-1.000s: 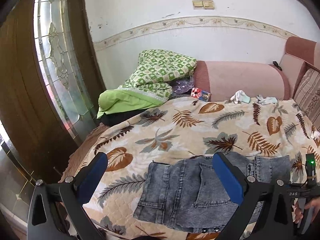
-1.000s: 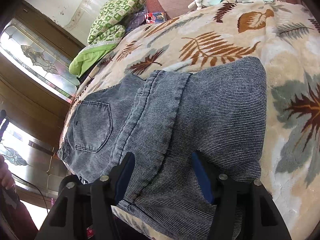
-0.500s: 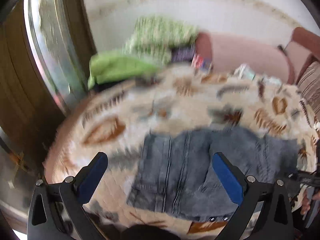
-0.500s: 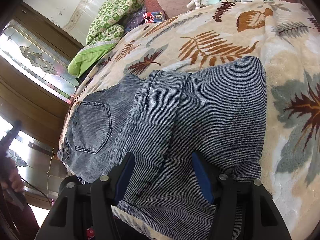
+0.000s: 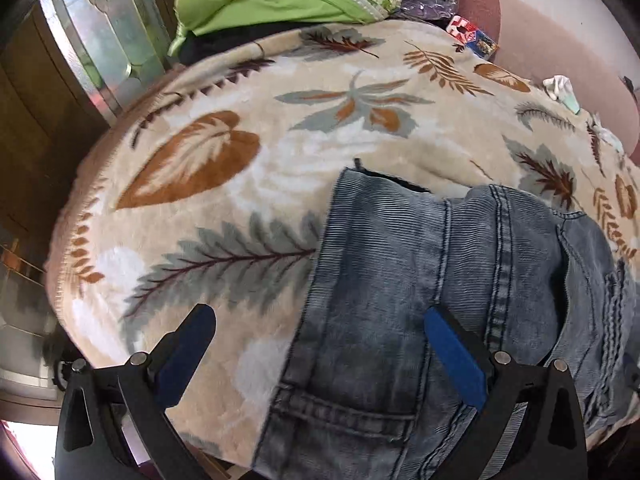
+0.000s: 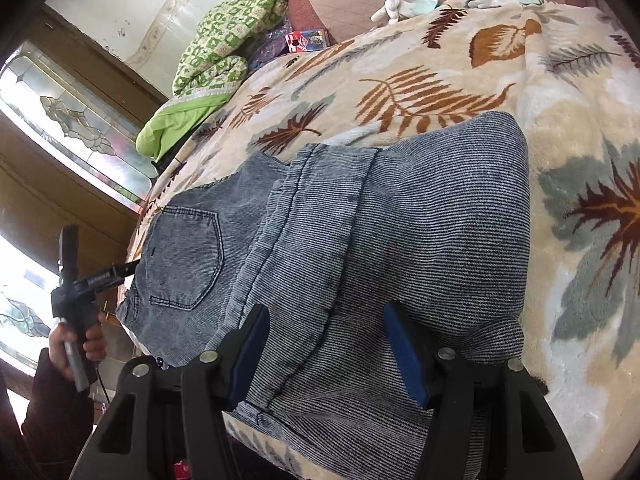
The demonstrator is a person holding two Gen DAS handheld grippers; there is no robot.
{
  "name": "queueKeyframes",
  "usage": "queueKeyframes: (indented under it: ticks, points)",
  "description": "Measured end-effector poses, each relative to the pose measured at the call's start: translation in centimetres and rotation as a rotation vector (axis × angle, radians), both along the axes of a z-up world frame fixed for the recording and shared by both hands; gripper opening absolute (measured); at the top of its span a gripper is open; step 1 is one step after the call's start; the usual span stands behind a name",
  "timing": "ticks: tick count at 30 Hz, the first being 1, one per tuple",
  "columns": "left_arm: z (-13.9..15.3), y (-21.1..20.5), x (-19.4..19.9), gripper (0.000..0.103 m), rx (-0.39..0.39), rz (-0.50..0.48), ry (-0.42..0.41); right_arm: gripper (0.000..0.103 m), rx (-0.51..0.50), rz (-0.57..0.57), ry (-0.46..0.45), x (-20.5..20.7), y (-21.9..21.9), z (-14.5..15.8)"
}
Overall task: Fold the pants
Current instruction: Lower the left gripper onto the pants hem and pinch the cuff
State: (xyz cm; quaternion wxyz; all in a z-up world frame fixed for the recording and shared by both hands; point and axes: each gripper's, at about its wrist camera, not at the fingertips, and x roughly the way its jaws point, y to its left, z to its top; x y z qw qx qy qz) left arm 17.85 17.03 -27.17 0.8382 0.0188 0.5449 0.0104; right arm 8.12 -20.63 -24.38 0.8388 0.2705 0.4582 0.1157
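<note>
Grey-blue jeans [image 5: 400, 280] lie folded on a leaf-patterned blanket [image 5: 240, 160]. My left gripper [image 5: 320, 344] hovers open and wide over their left edge. Its right finger is above the denim and its left finger above the blanket. In the right wrist view the jeans [image 6: 400, 220] show a back pocket [image 6: 184, 256] at the left and a folded leg layer on top. My right gripper [image 6: 328, 344] is open just above that folded layer near the bed's front edge, with nothing pinched. A hand [image 6: 80, 340] holds the left gripper's handle at the far left.
A green patterned quilt [image 5: 260, 0] and a small colourful box [image 5: 472, 34] lie at the far end by the pink headboard [image 5: 560, 32]. White gloves [image 6: 400, 4] rest near it. A glass-panelled door [image 5: 100, 40] stands left of the bed.
My left gripper has dropped and tipped downward towards the jeans' left edge, which now fills its view. Its handle and hand have come further into the right view. The right gripper has stayed still.
</note>
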Motion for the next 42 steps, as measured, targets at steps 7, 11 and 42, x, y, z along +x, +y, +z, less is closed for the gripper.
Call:
queueKeyframes:
  ticks: [7,11,42]
  points:
    - [-1.5,-0.5,0.4,0.103,-0.056,-0.036,0.031,0.064,0.000,0.004,-0.010,-0.2,-0.1,0.0]
    - [-1.5,-0.4,0.3,0.102,-0.069,-0.067,0.007,0.064,-0.010,0.005,-0.004,0.0,0.0,0.1]
    - [-2.2,6.7,-0.2,0.090,-0.576,-0.058,0.147,0.067,-0.052,0.008,0.009,0.6,0.9,0.2]
